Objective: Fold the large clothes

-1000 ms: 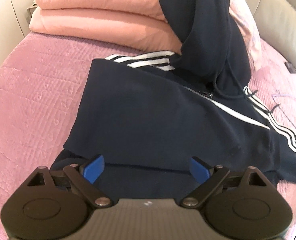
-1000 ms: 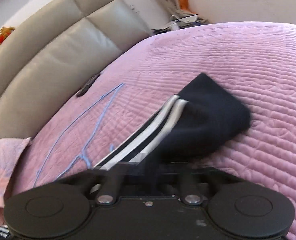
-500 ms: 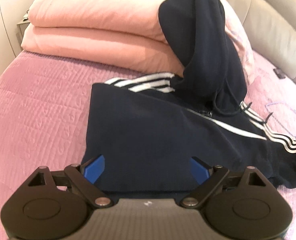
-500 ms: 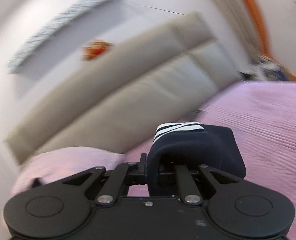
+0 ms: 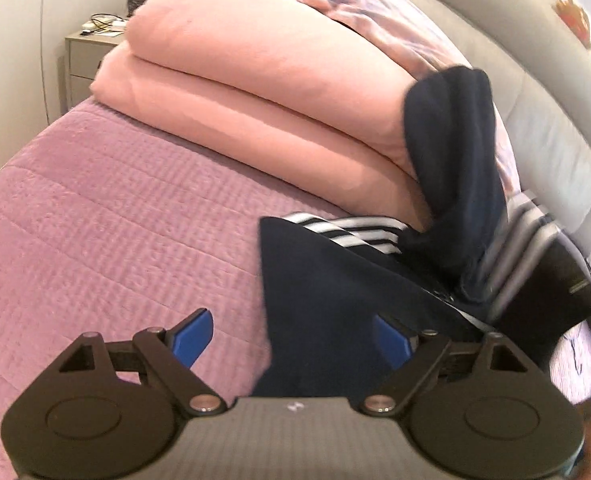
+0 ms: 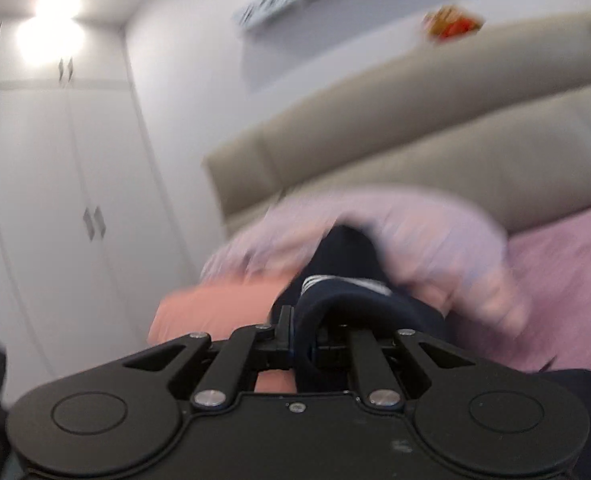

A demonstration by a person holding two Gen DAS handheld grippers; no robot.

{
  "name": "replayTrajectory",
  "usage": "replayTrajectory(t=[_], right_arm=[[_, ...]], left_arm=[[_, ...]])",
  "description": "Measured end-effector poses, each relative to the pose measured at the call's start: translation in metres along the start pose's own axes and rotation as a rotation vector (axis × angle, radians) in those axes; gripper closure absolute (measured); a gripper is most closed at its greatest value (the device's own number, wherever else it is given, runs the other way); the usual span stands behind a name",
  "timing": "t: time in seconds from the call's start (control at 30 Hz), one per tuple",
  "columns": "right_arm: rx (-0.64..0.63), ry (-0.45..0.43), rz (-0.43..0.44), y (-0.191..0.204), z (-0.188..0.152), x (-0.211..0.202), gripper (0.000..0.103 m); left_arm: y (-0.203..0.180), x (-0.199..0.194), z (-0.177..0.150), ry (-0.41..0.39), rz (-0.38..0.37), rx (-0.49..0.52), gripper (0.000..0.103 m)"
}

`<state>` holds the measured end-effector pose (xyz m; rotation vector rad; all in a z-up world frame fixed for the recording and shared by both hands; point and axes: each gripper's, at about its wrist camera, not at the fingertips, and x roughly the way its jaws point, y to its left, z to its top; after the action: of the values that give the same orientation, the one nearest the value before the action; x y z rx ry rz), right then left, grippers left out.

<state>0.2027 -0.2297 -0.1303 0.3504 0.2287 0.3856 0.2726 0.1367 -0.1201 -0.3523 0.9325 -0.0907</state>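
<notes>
A navy hooded jacket [image 5: 335, 292] with white stripes lies on the pink bedspread [image 5: 107, 232], its hood [image 5: 455, 152] resting up against the stacked pillows. My left gripper [image 5: 295, 336] is open and empty, its blue pads above the jacket's left edge. My right gripper [image 6: 307, 340] is shut on the jacket's striped sleeve [image 6: 343, 292], which loops over its fingers. The raised sleeve also shows blurred at the right in the left wrist view [image 5: 535, 276].
Two peach pillows [image 5: 263, 92] and a lilac pillow [image 6: 415, 232] are stacked at the head of the bed. A beige padded headboard [image 6: 435, 140] runs behind them. A nightstand [image 5: 83, 60] stands far left. White wardrobe doors [image 6: 63, 200] stand beyond.
My right gripper has lifted the striped sleeve off the bedspread and swung it toward the pillows. My left gripper has shifted left, open, so the jacket's left edge lies between its pads.
</notes>
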Motion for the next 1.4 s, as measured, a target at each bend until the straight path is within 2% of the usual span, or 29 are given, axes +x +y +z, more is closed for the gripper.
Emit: replayTrajectory(t=[0.1, 0.2, 0.27, 0.3, 0.33, 0.37, 0.43, 0.5, 0.63, 0.7, 0.73, 0.77, 0.8, 0.83, 0.87, 0.97, 1.03, 1.1, 1.17, 1.2, 1.27, 1.4], right_arm=[[-0.069, 0.130, 0.027, 0.017, -0.044, 0.030, 0.093], [-0.182, 0.318, 0.063, 0.043, -0.086, 0.053, 0.088], [-0.218, 0.424, 0.082, 0.043, -0.103, 0.062, 0.069], [-0.220, 0.464, 0.109, 0.044, -0.109, 0.063, 0.046], [-0.208, 0.486, 0.150, 0.043, -0.111, 0.061, 0.028], [-0.190, 0.497, 0.191, 0.041, -0.111, 0.056, 0.024], [-0.163, 0.522, 0.217, 0.035, -0.109, 0.048, 0.024], [-0.076, 0.527, 0.210, 0.019, -0.104, 0.035, 0.024], [0.342, 0.476, 0.140, -0.047, -0.095, 0.026, 0.022], [0.496, 0.458, 0.130, -0.071, -0.095, 0.036, 0.029], [0.519, 0.453, 0.127, -0.075, -0.093, 0.043, 0.047], [0.497, 0.455, 0.110, -0.072, -0.089, 0.050, 0.059], [0.447, 0.449, 0.101, -0.064, -0.084, 0.057, 0.065], [0.402, 0.435, 0.108, -0.054, -0.079, 0.062, 0.081], [0.372, 0.425, 0.118, -0.044, -0.075, 0.065, 0.087], [0.280, 0.380, 0.197, -0.005, -0.060, 0.076, 0.088], [0.178, 0.395, 0.245, 0.025, -0.057, 0.078, 0.087], [0.057, 0.463, 0.276, 0.056, -0.065, 0.085, 0.075], [-0.030, 0.553, 0.301, 0.077, -0.077, 0.088, 0.021], [-0.062, 0.608, 0.316, 0.085, -0.082, 0.088, 0.020], [-0.122, 0.670, 0.290, 0.092, -0.090, 0.076, 0.021], [-0.233, 0.709, 0.213, 0.080, -0.077, 0.045, 0.021]], left_arm=[[0.011, 0.005, -0.001, -0.021, -0.025, 0.017, 0.015], [0.010, 0.017, -0.001, -0.016, -0.032, 0.051, 0.014], [0.007, 0.027, 0.001, -0.002, -0.033, 0.057, 0.014], [0.004, 0.031, 0.002, 0.002, -0.042, 0.062, 0.014], [0.000, 0.033, 0.003, 0.003, -0.054, 0.074, 0.014], [-0.004, 0.035, 0.003, 0.004, -0.063, 0.091, 0.014], [-0.016, 0.038, 0.003, 0.008, -0.078, 0.147, 0.014], [-0.026, 0.040, 0.001, 0.016, -0.081, 0.190, 0.014], [-0.029, 0.043, -0.006, 0.020, -0.080, 0.198, 0.017], [-0.023, 0.041, -0.005, 0.014, -0.060, 0.156, 0.017], [-0.018, 0.039, -0.004, 0.010, -0.052, 0.132, 0.016], [-0.014, 0.037, -0.002, 0.008, -0.048, 0.116, 0.016], [-0.010, 0.034, 0.000, 0.004, -0.043, 0.103, 0.016], [-0.006, 0.030, 0.002, -0.006, -0.035, 0.094, 0.016], [-0.002, 0.025, 0.004, -0.022, -0.025, 0.085, 0.016], [0.008, 0.009, 0.011, -0.070, -0.019, 0.049, 0.016], [0.011, 0.002, 0.016, -0.087, -0.028, 0.036, 0.013], [0.012, 0.001, 0.018, -0.089, -0.031, 0.030, 0.011], [0.012, 0.007, 0.016, -0.071, -0.037, 0.023, 0.010], [0.011, 0.011, 0.015, -0.058, -0.044, 0.021, 0.010], [0.008, 0.024, 0.010, -0.022, -0.061, 0.016, 0.010], [0.006, 0.053, 0.002, 0.052, -0.105, -0.021, 0.012]])
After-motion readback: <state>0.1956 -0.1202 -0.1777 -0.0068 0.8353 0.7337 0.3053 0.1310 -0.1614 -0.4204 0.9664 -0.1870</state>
